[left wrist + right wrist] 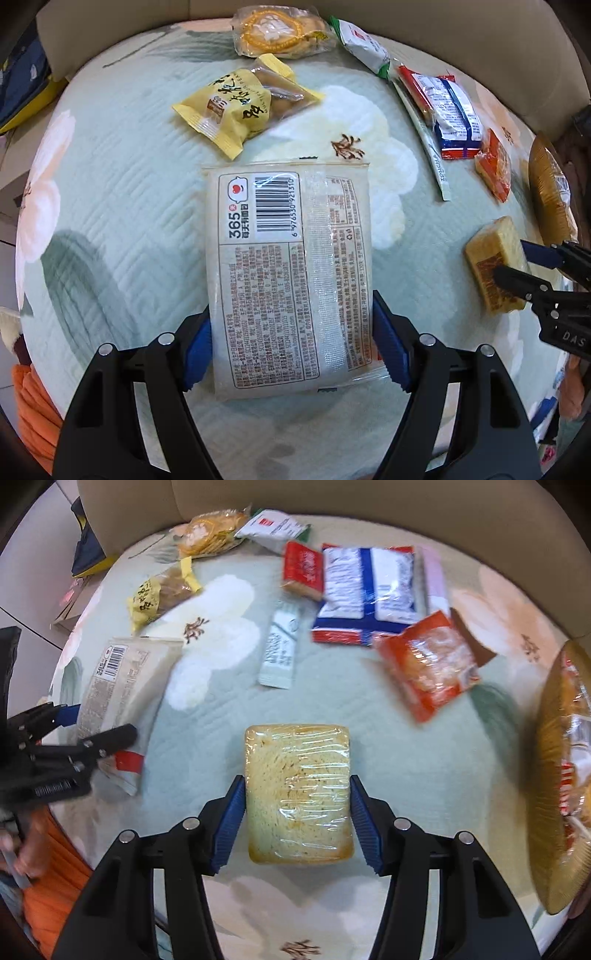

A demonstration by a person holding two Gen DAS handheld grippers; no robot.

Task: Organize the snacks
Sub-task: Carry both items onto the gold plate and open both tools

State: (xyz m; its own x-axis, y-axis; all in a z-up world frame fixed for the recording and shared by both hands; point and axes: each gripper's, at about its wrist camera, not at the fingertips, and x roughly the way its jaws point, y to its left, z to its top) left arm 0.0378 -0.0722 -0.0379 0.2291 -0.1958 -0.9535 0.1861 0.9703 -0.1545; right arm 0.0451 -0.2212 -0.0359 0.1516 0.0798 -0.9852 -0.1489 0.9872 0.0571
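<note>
A flat white bread packet (288,266) with a barcode lies lengthwise between the blue pads of my left gripper (291,310), which press on its two long sides. A tan cake block in clear wrap (297,794) sits in my right gripper (296,781), with both pads against its sides. From the left wrist view the right gripper (511,258) and its cake block (491,266) show at the right edge. The right wrist view shows the left gripper (105,722) with the white packet (122,686) at the left. Whether either snack is off the cloth I cannot tell.
A round table with a pale green floral cloth (110,184) bears a yellow packet (229,110), a round pastry (273,33), a green-white packet (364,48), a blue-white packet (365,590), a white sachet (279,650), an orange packet (428,664) and a gold-wrapped pack (554,775). Orange fabric (33,406) lies beyond the near-left rim.
</note>
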